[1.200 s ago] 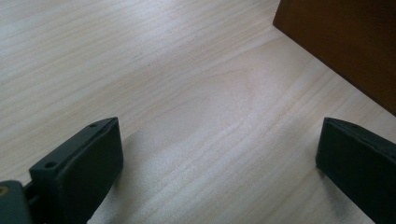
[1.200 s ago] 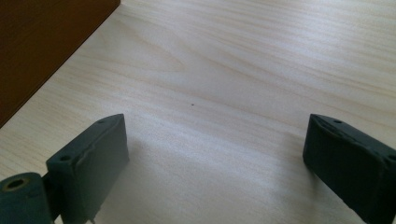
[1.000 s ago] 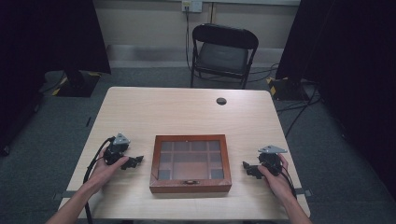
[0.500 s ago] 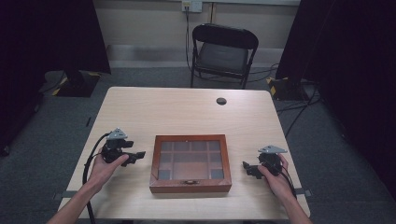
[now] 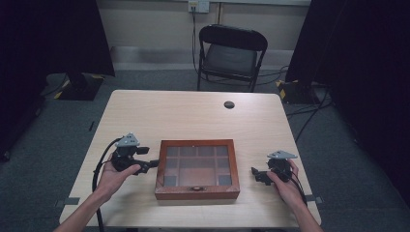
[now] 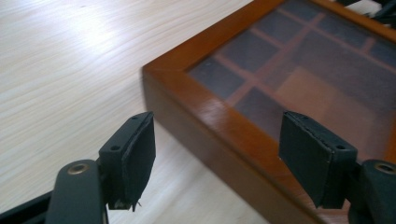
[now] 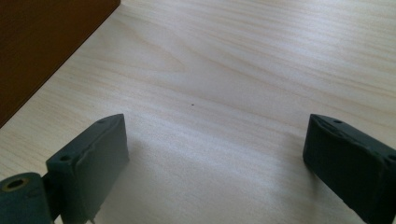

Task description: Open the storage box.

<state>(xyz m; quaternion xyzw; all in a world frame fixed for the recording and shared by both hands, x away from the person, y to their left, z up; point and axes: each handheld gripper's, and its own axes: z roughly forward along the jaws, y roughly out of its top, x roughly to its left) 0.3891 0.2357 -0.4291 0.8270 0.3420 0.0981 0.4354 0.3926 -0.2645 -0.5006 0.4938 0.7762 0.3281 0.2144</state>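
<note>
A brown wooden box [image 5: 197,168] with a glass lid and a small front clasp sits shut at the table's near middle; compartments show through the glass. My left gripper [image 5: 151,164] is open at the box's left edge. In the left gripper view that gripper [image 6: 217,154] has its jaws wide apart, straddling the box's corner [image 6: 261,93] without touching it. My right gripper [image 5: 257,175] rests low on the table right of the box, open. In the right gripper view its jaws [image 7: 215,161] span bare wood, with the box's side [image 7: 42,42] at upper left.
The light wooden table [image 5: 193,116] carries a small black round object [image 5: 229,104] near its far edge. A black folding chair [image 5: 230,54] stands behind the table. Cables trail from both grippers toward the near edge.
My left gripper has moved right and slightly away from me, up to the box's left edge. The right gripper has stayed where it was.
</note>
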